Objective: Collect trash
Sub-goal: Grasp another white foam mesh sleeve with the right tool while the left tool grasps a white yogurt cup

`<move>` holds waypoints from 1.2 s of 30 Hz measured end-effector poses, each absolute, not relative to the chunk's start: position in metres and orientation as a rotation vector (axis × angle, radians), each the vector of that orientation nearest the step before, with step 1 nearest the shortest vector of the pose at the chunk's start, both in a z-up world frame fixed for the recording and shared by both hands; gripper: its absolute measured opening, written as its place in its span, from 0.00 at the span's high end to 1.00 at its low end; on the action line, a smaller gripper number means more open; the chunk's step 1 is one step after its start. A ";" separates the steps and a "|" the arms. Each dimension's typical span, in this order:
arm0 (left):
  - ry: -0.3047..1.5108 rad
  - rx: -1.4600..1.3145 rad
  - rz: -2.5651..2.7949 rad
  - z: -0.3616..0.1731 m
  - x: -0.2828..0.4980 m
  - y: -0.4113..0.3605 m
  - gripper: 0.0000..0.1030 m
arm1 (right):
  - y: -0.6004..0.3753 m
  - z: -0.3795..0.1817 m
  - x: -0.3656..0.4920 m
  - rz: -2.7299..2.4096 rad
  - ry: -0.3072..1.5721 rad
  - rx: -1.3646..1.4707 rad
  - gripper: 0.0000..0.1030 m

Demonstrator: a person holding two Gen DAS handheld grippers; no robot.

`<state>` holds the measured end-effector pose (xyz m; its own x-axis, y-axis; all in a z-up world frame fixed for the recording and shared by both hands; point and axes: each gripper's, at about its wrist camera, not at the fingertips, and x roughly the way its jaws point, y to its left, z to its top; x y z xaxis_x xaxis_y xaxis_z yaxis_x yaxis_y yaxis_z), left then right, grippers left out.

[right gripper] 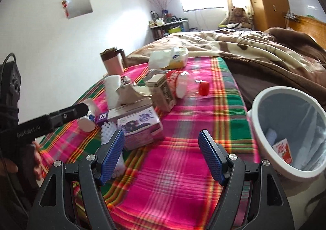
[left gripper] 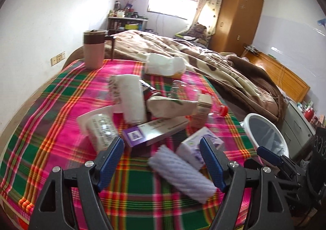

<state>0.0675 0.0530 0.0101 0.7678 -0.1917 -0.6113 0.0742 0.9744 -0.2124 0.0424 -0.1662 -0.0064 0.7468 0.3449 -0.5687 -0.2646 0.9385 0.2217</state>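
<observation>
grippers both stand with jaws apart and empty: left gripper [left gripper: 162, 154] above the near pale ribbed plastic roller [left gripper: 181, 177], right gripper [right gripper: 162, 148] over bare plaid cloth [right gripper: 173, 179]. farther lies the heap of cartons [left gripper: 154, 130]; the white lined bin [right gripper: 264, 107] waits right. step seems picking; next, descend and close on the roller.

A pink, green and orange plaid cloth [left gripper: 61, 107], a white-rimmed grey bin [right gripper: 285, 119], a brown-and-cream patterned blanket [left gripper: 214, 66].

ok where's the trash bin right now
The white trash bin stands off the bed's right edge beside the plaid blanket, right of the open right gripper in the right wrist view.
</observation>
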 end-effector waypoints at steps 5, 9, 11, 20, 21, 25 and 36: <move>0.703 -0.194 -0.088 0.001 0.070 0.078 0.23 | -0.140 -0.009 0.043 0.411 0.650 0.061 0.26; 0.726 -0.236 -0.048 -0.008 0.073 0.098 0.23 | -0.123 -0.014 0.046 0.444 0.683 0.018 0.26; 0.731 -0.244 -0.033 -0.010 0.076 0.104 0.23 | -0.115 -0.016 0.048 0.460 0.696 0.005 0.26; 0.795 -0.293 -0.015 -0.023 0.102 0.123 0.23 | -0.096 -0.026 0.054 0.484 0.744 -0.025 0.27; 0.805 -0.299 -0.015 -0.026 0.104 0.124 0.23 | -0.095 -0.027 0.056 0.484 0.748 -0.025 0.29; 0.824 -0.289 -0.012 -0.031 0.114 0.124 0.23 | -0.088 -0.030 0.060 0.481 0.767 -0.041 0.34; 0.887 -0.306 0.000 -0.041 0.133 0.127 0.24 | -0.077 -0.035 0.068 0.489 0.806 -0.078 0.45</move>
<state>0.1327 0.1273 -0.0411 0.6348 -0.1257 -0.7624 -0.1261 0.9566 -0.2627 0.0678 -0.0767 -0.0352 0.5883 0.3899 -0.7085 -0.4482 0.8864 0.1157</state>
